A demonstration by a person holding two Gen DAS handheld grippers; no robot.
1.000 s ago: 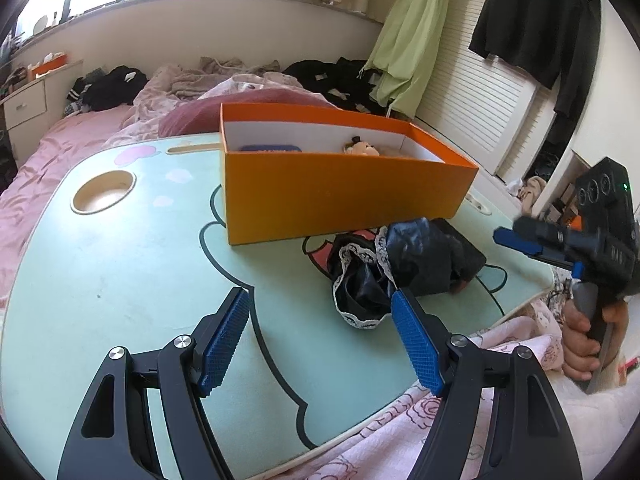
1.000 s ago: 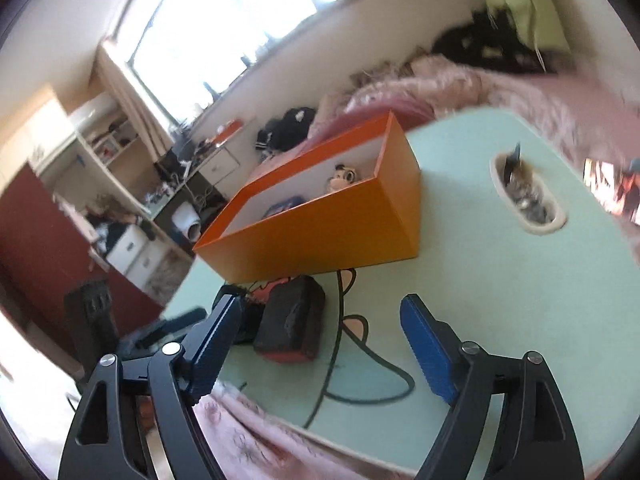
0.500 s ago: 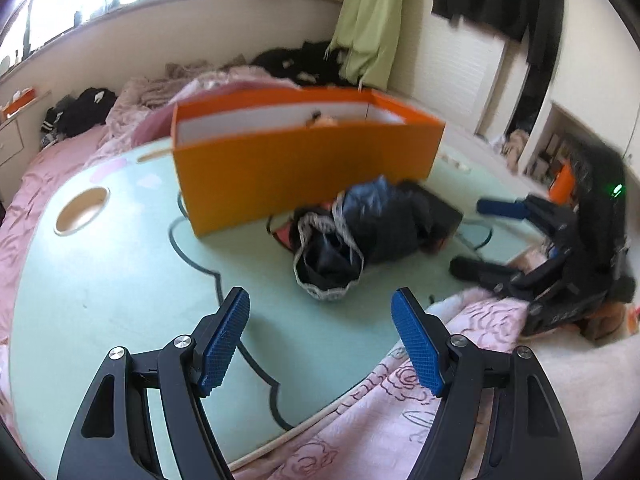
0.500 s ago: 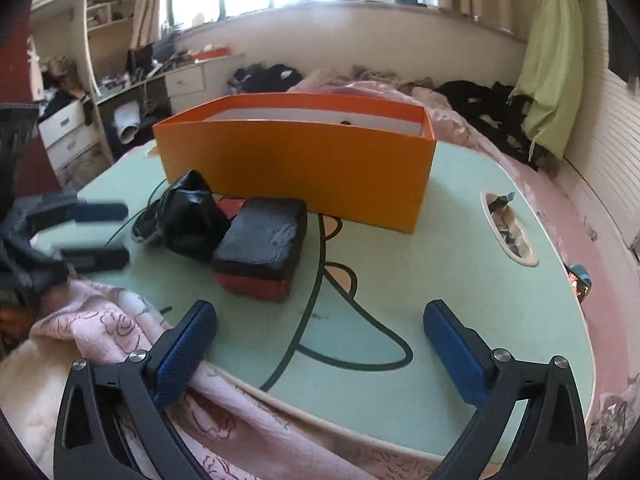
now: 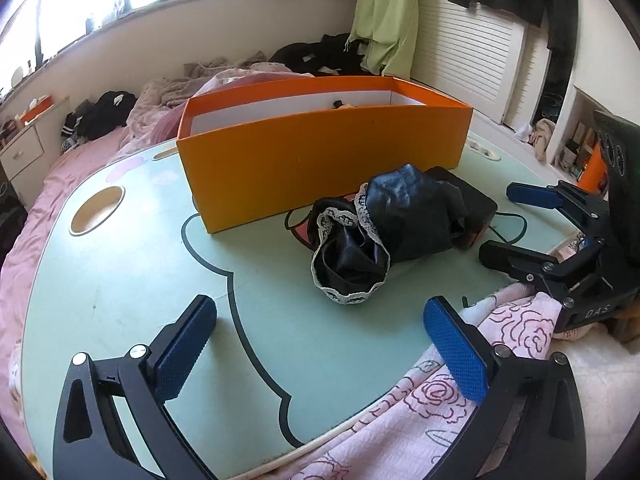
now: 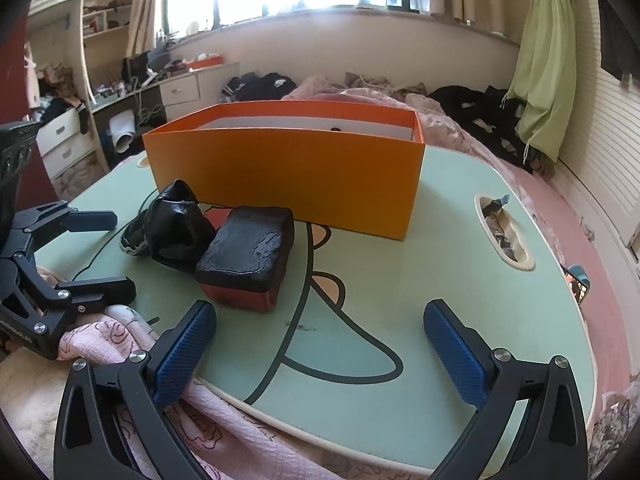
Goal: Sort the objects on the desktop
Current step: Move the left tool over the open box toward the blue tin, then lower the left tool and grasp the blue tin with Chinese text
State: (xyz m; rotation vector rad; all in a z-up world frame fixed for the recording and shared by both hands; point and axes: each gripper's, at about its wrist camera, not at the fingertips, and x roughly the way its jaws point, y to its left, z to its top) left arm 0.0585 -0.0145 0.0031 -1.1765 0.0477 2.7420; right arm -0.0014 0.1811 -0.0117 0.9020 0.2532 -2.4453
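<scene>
An orange box (image 5: 320, 160) stands open on the mint-green lap table (image 5: 140, 272); a small toy shows inside it (image 5: 340, 104). In front of it lies a black lace-trimmed cloth (image 5: 360, 248) beside a black-and-red case (image 6: 248, 256). The box (image 6: 288, 176) and the cloth (image 6: 176, 224) also show in the right wrist view. My left gripper (image 5: 320, 348) is open and empty near the table's front edge. My right gripper (image 6: 320, 352) is open and empty, also at the front edge, right of the case. Each gripper shows in the other's view: the right one (image 5: 516, 228), the left one (image 6: 104, 252).
The table has a round cup hole (image 5: 96, 210) at the left and an oval slot with scraps (image 6: 504, 236) at the right. A pink rose-print blanket (image 5: 440, 400) covers the front edge. The table sits on a pink bed (image 5: 60, 168) with clothes behind.
Both grippers have pulled back and lowered toward the table's front edge. The right gripper has swung to face the box squarely. Both stay open; cloth and case have not moved.
</scene>
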